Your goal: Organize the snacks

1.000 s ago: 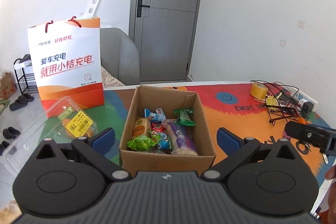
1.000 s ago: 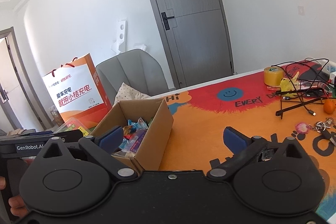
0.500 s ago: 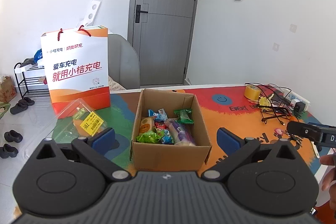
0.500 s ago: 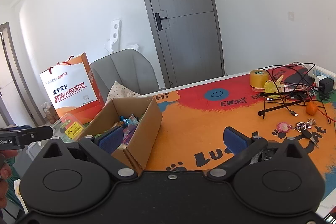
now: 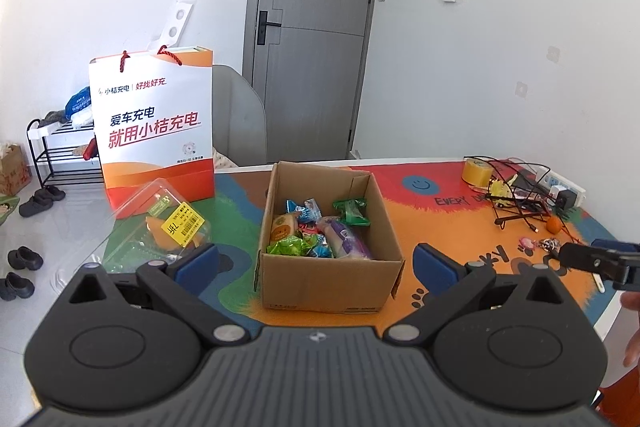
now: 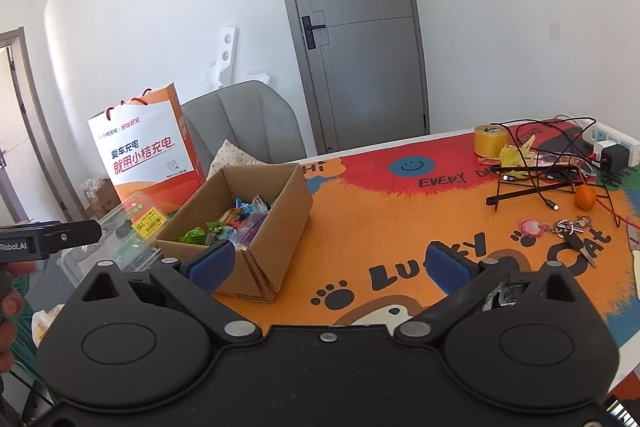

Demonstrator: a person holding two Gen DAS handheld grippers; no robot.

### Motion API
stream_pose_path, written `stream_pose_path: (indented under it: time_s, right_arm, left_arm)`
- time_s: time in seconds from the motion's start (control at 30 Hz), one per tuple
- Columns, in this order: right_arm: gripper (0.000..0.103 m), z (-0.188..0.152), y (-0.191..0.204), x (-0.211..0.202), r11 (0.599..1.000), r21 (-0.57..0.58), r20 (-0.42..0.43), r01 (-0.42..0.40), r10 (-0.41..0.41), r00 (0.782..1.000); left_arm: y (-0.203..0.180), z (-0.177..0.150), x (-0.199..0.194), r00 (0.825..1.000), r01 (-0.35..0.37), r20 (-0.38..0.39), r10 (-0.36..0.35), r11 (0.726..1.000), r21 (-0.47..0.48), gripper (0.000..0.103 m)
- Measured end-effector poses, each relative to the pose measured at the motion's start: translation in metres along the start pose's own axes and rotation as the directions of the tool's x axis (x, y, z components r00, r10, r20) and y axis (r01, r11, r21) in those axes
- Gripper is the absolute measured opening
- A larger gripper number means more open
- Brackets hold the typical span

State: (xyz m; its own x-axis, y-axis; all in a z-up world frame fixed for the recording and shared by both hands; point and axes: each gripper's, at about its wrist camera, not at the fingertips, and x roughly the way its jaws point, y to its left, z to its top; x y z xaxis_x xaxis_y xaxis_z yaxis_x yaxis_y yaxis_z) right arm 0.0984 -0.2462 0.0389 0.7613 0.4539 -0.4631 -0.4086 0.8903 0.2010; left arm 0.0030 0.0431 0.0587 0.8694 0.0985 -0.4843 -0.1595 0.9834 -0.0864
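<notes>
Left gripper (image 5: 316, 261) held above the near table edge, blue pads spread wide with nothing between them, aimed at the cardboard box (image 5: 326, 281). Right gripper (image 6: 328, 263) likewise spread wide and empty, over the orange mat (image 6: 400, 227), box off to its left. Box sits open on the mat, wrapped snacks (image 5: 320, 233) piled inside: green, blue, purple and orange packets. Clear plastic clamshell (image 5: 160, 227) with yellow label lies just left of the box, in front of the upright orange-white paper bag (image 5: 154, 131). Tape roll (image 6: 491, 140), cables (image 6: 536, 163), small orange fruit (image 6: 585, 197) and keys (image 6: 570, 231) at the far right of the table, well apart from the box
</notes>
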Motion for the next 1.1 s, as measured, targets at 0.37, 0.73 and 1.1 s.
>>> stream_pose_path:
  time_s: [0.37, 0.73, 1.1]
  right_arm:
    - [0.103, 0.0027, -0.0034, -0.0052, 1.000, 0.010, 0.007, -0.007, 0.007, 1.000]
    - [0.103, -0.0005, 0.0030, -0.0010, 1.000, -0.005, -0.015, -0.018, 0.017, 1.000]
    - [0.103, -0.0003, 0.0025, -0.0012, 1.000, 0.002, -0.016, -0.016, 0.016, 1.000]
  left_arm:
    - [-0.0032, -0.0033, 0.0048, 1.000, -0.005, -0.022, 0.006, 1.000, 0.030, 0.102]
    - [-0.0062, -0.0057, 0.0051, 1.000, 0.011, -0.025, -0.010, 0.999, 0.046, 0.102]
    - [-0.0054, -0.0060, 0.0057, 1.000, 0.012, -0.027, -0.010, 0.999, 0.045, 0.102]
